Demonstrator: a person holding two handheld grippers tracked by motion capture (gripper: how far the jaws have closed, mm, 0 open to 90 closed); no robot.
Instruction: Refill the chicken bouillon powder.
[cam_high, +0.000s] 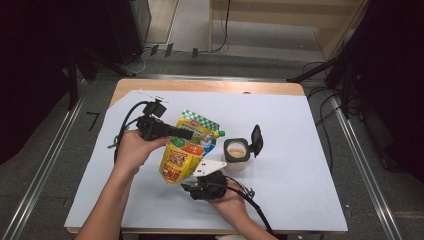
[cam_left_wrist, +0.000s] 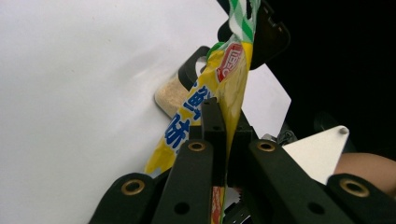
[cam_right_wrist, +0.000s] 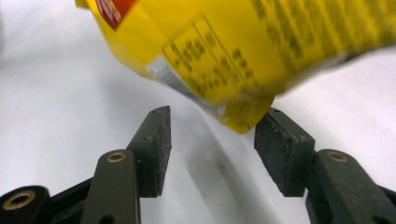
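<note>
A yellow pouch (cam_high: 186, 150) with a green checked top and a small green spout hangs tilted above the white sheet. My left gripper (cam_high: 191, 133) comes in from the left and is shut on the pouch's upper part; in the left gripper view the jaws (cam_left_wrist: 223, 116) pinch the pouch (cam_left_wrist: 233, 70) edge-on. My right gripper (cam_high: 187, 187) sits just below the pouch's bottom corner, open. In the right gripper view the pouch's bottom corner (cam_right_wrist: 233, 51) hovers over the gap between the pads (cam_right_wrist: 212, 140) and touches neither. A small jar (cam_high: 236, 152) of beige powder stands at the right, its black lid flipped open.
A white sheet (cam_high: 300, 150) covers most of the wooden table (cam_high: 210, 86). The jar (cam_left_wrist: 170, 93) lies behind the pouch in the left gripper view, with the right gripper's grey plate (cam_left_wrist: 317, 151) near it. Cables trail from both grippers toward the table's front edge.
</note>
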